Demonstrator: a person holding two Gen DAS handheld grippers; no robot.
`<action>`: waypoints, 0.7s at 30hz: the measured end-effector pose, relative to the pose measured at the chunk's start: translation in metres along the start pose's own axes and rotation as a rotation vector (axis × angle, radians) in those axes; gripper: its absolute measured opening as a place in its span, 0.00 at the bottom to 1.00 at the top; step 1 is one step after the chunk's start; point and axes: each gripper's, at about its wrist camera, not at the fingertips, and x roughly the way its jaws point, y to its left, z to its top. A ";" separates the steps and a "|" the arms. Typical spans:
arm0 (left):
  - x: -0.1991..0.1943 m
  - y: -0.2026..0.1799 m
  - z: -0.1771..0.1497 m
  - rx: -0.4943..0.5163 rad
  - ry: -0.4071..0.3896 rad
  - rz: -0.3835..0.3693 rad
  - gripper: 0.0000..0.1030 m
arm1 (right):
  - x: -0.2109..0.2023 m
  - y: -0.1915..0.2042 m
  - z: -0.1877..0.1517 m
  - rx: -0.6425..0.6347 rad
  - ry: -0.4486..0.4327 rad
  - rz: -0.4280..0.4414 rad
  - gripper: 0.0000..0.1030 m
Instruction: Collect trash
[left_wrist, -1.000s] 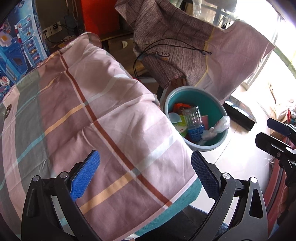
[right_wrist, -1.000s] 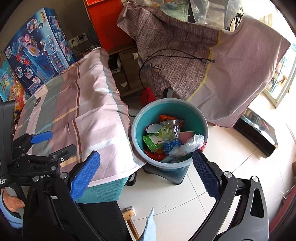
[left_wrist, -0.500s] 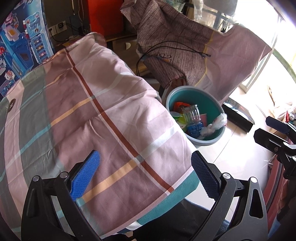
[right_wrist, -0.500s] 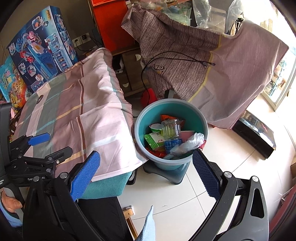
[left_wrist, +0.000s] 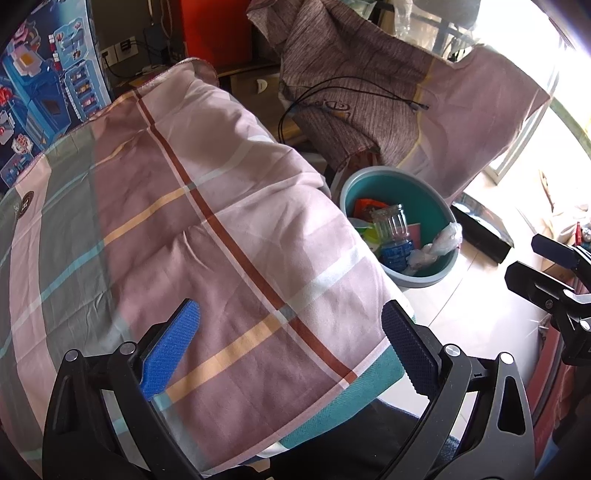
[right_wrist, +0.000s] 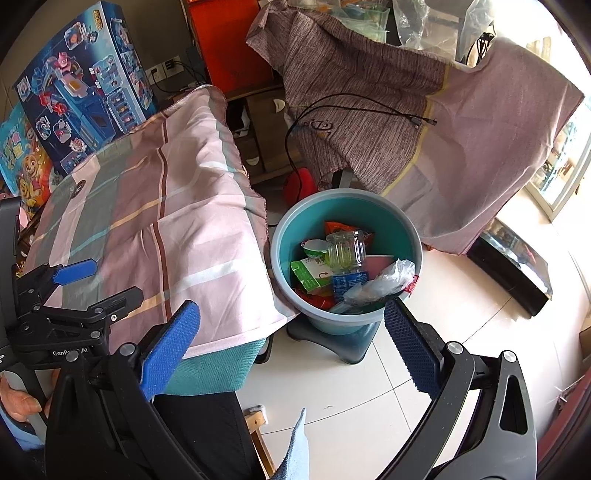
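A teal bin (left_wrist: 435, 206) (right_wrist: 388, 221) stands on the tiled floor beside the cloth-covered table (left_wrist: 184, 221) (right_wrist: 166, 221). It holds trash: a clear jar (right_wrist: 345, 249), a green carton (right_wrist: 308, 273), a blue-labelled bottle (left_wrist: 397, 253), a crumpled plastic bag (right_wrist: 380, 284) and an orange wrapper (left_wrist: 365, 205). My left gripper (left_wrist: 290, 350) (right_wrist: 116, 278) hovers open over the table's near corner, empty. My right gripper (right_wrist: 290, 347) (left_wrist: 535, 264) is open above the floor just in front of the bin, also empty.
A brown and pink cloth (right_wrist: 424, 110) with a black cable (right_wrist: 369, 107) drapes over furniture behind the bin. Toy boxes (right_wrist: 85, 85) stand at the back left, next to a red cabinet (right_wrist: 229, 40). A black flat object (right_wrist: 513, 269) lies on the floor at right. A hand (right_wrist: 18, 402) holds the left gripper.
Both views have drifted slightly, showing more of the table cloth; the bin sits a little farther off. Both grippers have stayed open and empty.
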 end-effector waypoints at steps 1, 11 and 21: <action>0.001 0.001 0.000 -0.004 0.001 0.003 0.96 | 0.001 0.001 0.000 -0.001 0.003 0.002 0.93; 0.004 0.011 0.001 -0.039 0.001 -0.011 0.96 | 0.008 0.007 0.000 -0.017 0.017 0.006 0.93; 0.004 0.021 0.003 -0.083 -0.017 0.007 0.96 | 0.012 0.009 0.003 -0.027 0.030 0.003 0.93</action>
